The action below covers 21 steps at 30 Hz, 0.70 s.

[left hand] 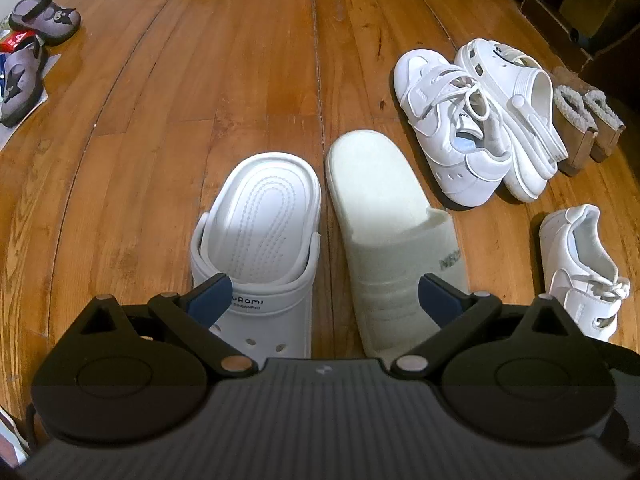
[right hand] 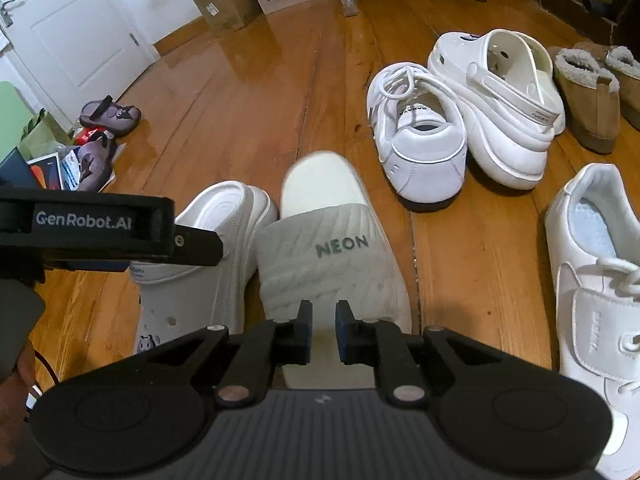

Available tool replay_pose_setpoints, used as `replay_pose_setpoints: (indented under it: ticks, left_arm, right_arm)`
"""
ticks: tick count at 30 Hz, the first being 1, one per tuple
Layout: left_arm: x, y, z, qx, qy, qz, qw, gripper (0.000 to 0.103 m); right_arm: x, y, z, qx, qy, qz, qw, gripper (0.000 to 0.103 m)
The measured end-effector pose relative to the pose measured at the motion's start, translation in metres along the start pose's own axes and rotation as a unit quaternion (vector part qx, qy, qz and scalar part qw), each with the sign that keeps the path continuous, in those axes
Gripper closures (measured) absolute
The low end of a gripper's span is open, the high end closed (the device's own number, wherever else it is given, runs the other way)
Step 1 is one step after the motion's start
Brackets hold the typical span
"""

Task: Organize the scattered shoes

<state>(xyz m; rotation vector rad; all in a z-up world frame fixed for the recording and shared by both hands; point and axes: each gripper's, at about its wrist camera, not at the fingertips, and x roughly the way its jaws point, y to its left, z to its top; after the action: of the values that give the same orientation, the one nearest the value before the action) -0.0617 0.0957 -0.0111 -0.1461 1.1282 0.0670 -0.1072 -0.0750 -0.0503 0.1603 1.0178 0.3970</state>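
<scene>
A cream slide marked NEON [right hand: 332, 264] lies toe toward me on the wooden floor, beside a white clog [left hand: 256, 240]. My right gripper [right hand: 325, 332] is down at the slide's toe. Its blue pads stand a narrow gap apart, closed on the front edge of the strap. The slide's heel looks slightly blurred. In the left wrist view the same slide [left hand: 388, 232] and the clog sit side by side under my left gripper [left hand: 325, 300], which is open wide with nothing held. In the right wrist view the left tool's black housing [right hand: 96, 224] hangs over the clog [right hand: 208, 248].
To the right are a white sneaker [left hand: 448, 128], a white platform clog [left hand: 520, 120], brown fleece-lined boots [left hand: 580, 128] and a second white sneaker [left hand: 580, 272]. Two purple clogs [left hand: 40, 24] lie far left by papers. A cardboard box [right hand: 228, 0] and a white door [right hand: 72, 40] stand behind.
</scene>
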Motion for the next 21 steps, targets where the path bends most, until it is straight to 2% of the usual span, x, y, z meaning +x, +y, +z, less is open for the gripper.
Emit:
replay_pose_setpoints:
  ticks: [3, 7, 9, 11, 15, 16, 21]
  left_arm:
    - [0.0, 0.0, 0.0, 0.0, 0.0, 0.001, 1.0, 0.002]
    - [0.001, 0.0, 0.0, 0.003, 0.0, 0.003, 1.0, 0.002]
    - [0.0, 0.001, 0.0, 0.001, 0.0, 0.002, 1.0, 0.002]
    - [-0.001, 0.002, 0.0, -0.003, -0.001, 0.0, 1.0, 0.002]
    - [-0.012, 0.011, 0.002, -0.023, -0.021, 0.004, 0.9995, 0.002]
    - [-0.015, 0.014, 0.002, -0.03, -0.027, 0.007, 0.9992, 0.002]
    - [-0.023, 0.032, 0.004, -0.071, -0.045, 0.016, 0.9963, 0.002]
  right_arm:
    - [-0.001, 0.001, 0.0, -0.002, 0.0, -0.006, 1.0, 0.081]
    - [-0.001, 0.001, 0.001, -0.003, 0.0, -0.013, 1.0, 0.069]
    - [0.001, -0.001, 0.001, -0.001, 0.001, -0.016, 1.0, 0.059]
    - [0.002, -0.005, 0.001, -0.002, -0.003, -0.023, 1.0, 0.034]
    - [0.006, -0.011, 0.0, -0.028, -0.011, -0.045, 0.999, 0.018]
    - [0.008, -0.011, 0.0, -0.039, -0.012, -0.046, 0.998, 0.015]
    - [0.027, -0.003, 0.001, -0.103, -0.012, -0.026, 0.994, 0.01]
